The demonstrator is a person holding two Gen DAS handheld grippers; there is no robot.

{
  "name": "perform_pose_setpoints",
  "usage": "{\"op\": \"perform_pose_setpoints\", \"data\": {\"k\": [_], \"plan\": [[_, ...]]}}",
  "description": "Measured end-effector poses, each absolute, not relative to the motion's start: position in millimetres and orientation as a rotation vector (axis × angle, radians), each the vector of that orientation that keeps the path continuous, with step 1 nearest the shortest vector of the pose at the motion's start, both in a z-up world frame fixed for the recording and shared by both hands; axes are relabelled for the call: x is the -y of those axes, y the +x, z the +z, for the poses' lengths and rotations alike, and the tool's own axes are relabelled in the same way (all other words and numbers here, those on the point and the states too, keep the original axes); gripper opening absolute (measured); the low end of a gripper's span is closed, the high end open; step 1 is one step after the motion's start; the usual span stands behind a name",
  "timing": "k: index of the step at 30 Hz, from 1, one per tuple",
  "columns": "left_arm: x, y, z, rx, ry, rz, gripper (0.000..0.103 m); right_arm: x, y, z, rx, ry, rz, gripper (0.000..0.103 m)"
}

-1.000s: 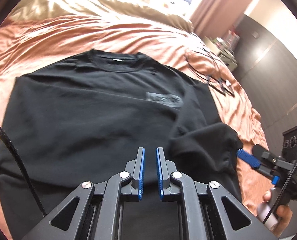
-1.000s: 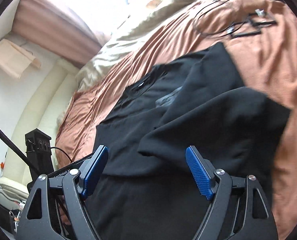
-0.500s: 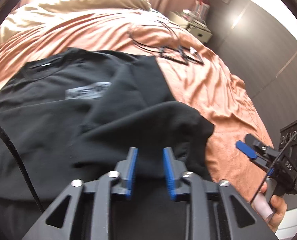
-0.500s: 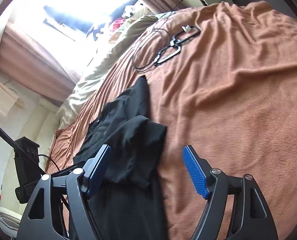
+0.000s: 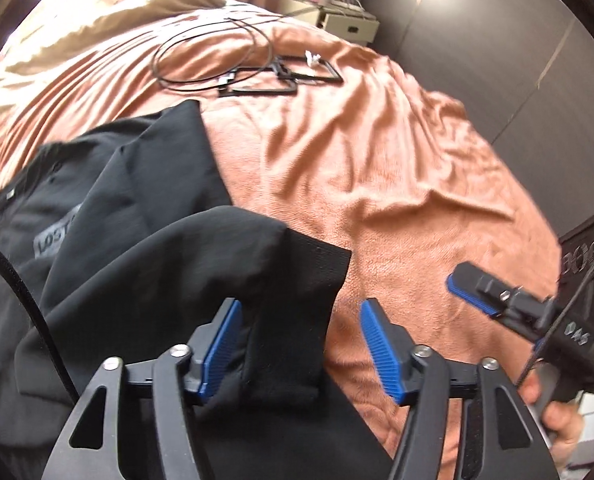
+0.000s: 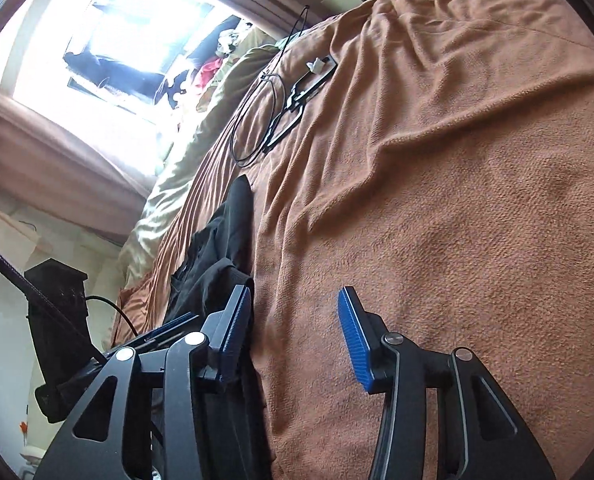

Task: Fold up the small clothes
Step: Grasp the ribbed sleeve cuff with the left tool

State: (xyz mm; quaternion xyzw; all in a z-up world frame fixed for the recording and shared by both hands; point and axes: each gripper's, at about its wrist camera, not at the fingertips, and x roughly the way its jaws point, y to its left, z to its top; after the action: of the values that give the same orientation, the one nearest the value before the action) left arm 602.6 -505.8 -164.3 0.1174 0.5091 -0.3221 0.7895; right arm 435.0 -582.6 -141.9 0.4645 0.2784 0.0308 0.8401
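Note:
A black sweatshirt [image 5: 109, 216] with a grey chest print lies on an orange blanket [image 5: 369, 168]. Its right sleeve [image 5: 233, 256] is folded over the body, the cuff end lying between my left gripper's jaws. My left gripper [image 5: 299, 344] is open over that cuff, not gripping it. My right gripper [image 6: 295, 332] is open and empty over bare blanket [image 6: 457, 208], just right of the sweatshirt's edge [image 6: 221, 256]. It also shows at the right of the left wrist view [image 5: 493, 300].
A black cable loop and flat black frames [image 5: 257, 76] lie on the blanket beyond the sweatshirt, also in the right wrist view [image 6: 281, 116]. A beige pillow [image 5: 137, 12] lies at the head. A dark wall and a small cabinet [image 5: 337, 16] stand to the right.
My left gripper has opened from nearly shut and swung right toward the folded sleeve's cuff. My right gripper has moved off the sweatshirt to bare blanket, staying open.

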Motion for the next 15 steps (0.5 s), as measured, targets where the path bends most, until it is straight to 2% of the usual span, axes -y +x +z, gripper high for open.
{"op": "perform_pose_setpoints", "data": {"k": [5,7,15], "plan": [[525,608,-181,-1.114,0.341,-0.64,0.071,577,434,-147,-0.582,1.0,0.066,0.043],[528,610,-186,-1.125,0.333,-0.641,0.079,577,435,-148,-0.578,1.008,0.064,0.043],[537,619,-207,-1.129,0.388,-0.562,0.079,582,433,-153,-0.572,1.016,0.074,0.044]]}}
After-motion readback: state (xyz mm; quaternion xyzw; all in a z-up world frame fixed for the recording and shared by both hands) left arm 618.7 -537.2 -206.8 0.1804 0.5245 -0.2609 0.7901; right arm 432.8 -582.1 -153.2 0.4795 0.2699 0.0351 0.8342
